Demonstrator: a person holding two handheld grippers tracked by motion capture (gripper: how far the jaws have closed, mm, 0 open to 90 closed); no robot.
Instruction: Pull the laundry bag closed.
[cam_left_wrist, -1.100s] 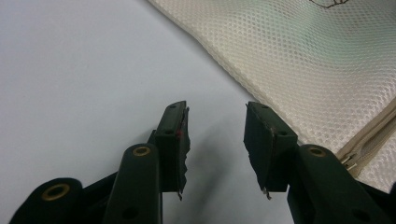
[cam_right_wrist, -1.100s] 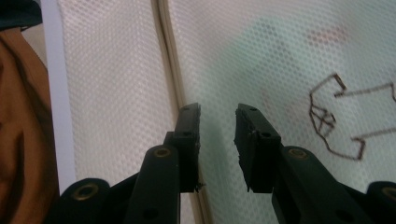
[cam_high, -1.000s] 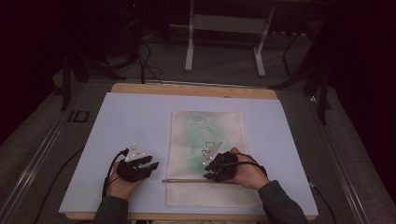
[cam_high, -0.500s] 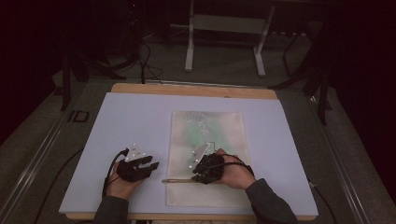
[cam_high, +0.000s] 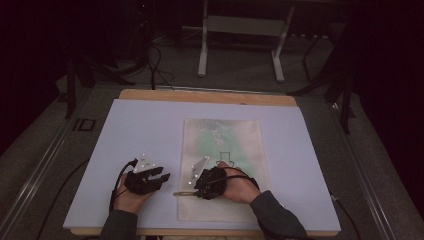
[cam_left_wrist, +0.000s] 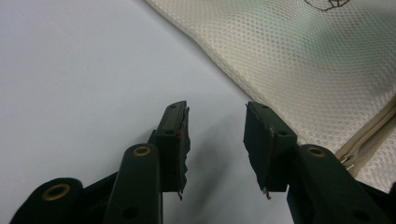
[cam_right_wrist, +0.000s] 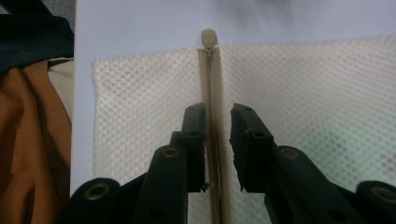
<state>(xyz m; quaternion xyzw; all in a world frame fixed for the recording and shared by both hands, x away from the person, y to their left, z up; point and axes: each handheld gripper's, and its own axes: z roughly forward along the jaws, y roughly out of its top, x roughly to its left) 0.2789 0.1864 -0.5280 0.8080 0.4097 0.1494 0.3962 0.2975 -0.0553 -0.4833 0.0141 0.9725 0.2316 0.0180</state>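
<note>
A cream mesh bag (cam_high: 225, 145) lies flat on the pale table cover (cam_high: 140, 130), with a faint green shape and a dark outline drawing showing through it. Its beige zipper (cam_high: 180, 193) runs along the near end, and the pull tab (cam_right_wrist: 208, 37) sits at the bag's left edge. My right gripper (cam_high: 196, 192) points left over the zipper (cam_right_wrist: 212, 79); the right gripper (cam_right_wrist: 217, 116) is open, jaws narrowly apart and straddling the tape. My left gripper (cam_high: 162, 179) rests left of the bag. The left gripper (cam_left_wrist: 217, 121) is open with bare table between its jaws, mesh bag (cam_left_wrist: 303, 56) just beyond.
A wooden table edge (cam_high: 210, 96) shows past the far side of the cover. A metal stand (cam_high: 240, 25) and cables are on the dark floor beyond. Brown and dark clothing (cam_right_wrist: 28, 116) lies at the table's near edge in the right gripper view.
My right gripper has slid left along the zipper toward the bag's left edge. The left gripper has stayed put.
</note>
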